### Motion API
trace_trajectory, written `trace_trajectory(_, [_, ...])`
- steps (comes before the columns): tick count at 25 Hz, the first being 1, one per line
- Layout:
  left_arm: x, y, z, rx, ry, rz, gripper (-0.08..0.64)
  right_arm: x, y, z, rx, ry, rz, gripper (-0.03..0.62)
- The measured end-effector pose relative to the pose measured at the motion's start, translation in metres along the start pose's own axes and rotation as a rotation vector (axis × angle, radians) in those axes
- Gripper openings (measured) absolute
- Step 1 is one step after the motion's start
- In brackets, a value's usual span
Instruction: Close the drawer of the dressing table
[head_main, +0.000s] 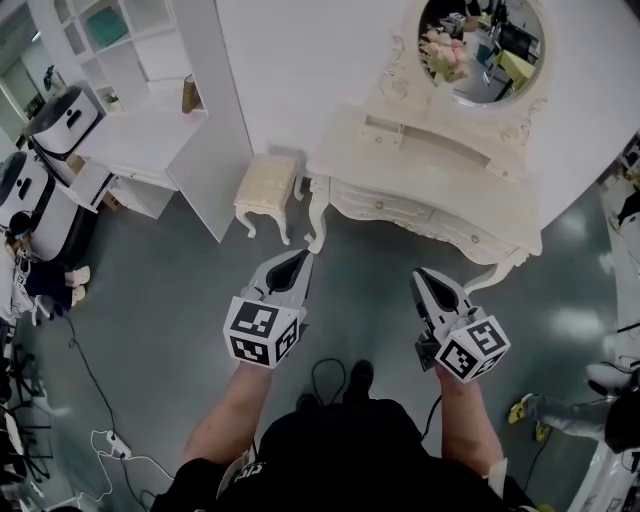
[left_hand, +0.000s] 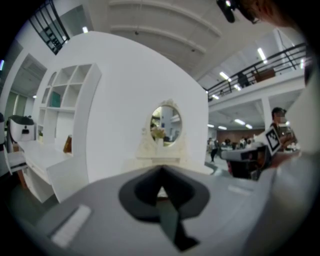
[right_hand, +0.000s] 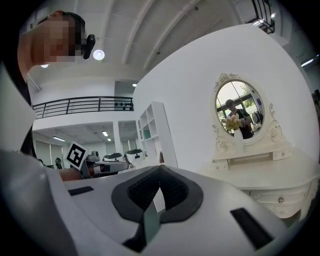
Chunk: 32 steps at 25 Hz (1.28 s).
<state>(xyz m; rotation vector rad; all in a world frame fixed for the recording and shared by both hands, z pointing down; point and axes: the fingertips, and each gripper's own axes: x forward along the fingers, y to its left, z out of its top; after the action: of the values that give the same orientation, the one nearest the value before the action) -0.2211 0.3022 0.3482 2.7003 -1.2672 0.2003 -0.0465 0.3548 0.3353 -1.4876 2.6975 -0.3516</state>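
- Grey floor (head_main: 160, 330), white wall behind, open hall with a railed gallery showing in both gripper views.
- Dressing table (head_main: 420, 175) sits against the wall, cream, oval mirror (head_main: 480, 45) on top, stool (head_main: 265, 185) just beside its left end.
- Drawers (head_main: 400, 212) run along the table front, small knobs visible. I can't tell from here which one stands out; the front looks close to flush in the head view.
- Left gripper (head_main: 298, 258): jaws together, nothing between them.
- Right gripper (head_main: 427, 276): jaws together too, empty.
- Key relation: the table lies ahead of both tongs and off to the right, well apart from the left one.
- Its long axis runs slantwise in the head view, from upper left down to lower right, so the front edge comes nearer on the right side.
- My read: the right gripper is the nearer one and lines up with the right-hand part of the front. A closed-jaw push square to that front looks like the job.
- Writing: no brand or label readable anywhere. Only the black-and-white square markers on the gripper cubes.
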Motion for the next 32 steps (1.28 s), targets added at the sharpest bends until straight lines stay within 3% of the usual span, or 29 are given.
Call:
trace_trajectory(6, [0.064, -0.018, -0.004, -0.003, 0.053, 0.030, 0.008, 0.013, -0.059, -0.005, 0.033, 0.024, 0.058, -0.006])
trace_trajectory(13, [0.115, -0.053, 0.009, -0.006, 0.053, 0.031, 0.008, 0.011, -0.102, -0.003, 0.059, 0.048, 0.117, -0.006])
trace_trajectory(25, [0.160, -0.057, 0.024, -0.004, 0.016, 0.007, 0.009, 0.021, -0.130, 0.011, 0.031, 0.062, 0.127, -0.006])
trace_trajectory(32, [0.208, -0.037, 0.036, -0.006, -0.010, -0.028, 0.009, 0.045, -0.165, 0.015, 0.020, 0.085, 0.078, -0.006])
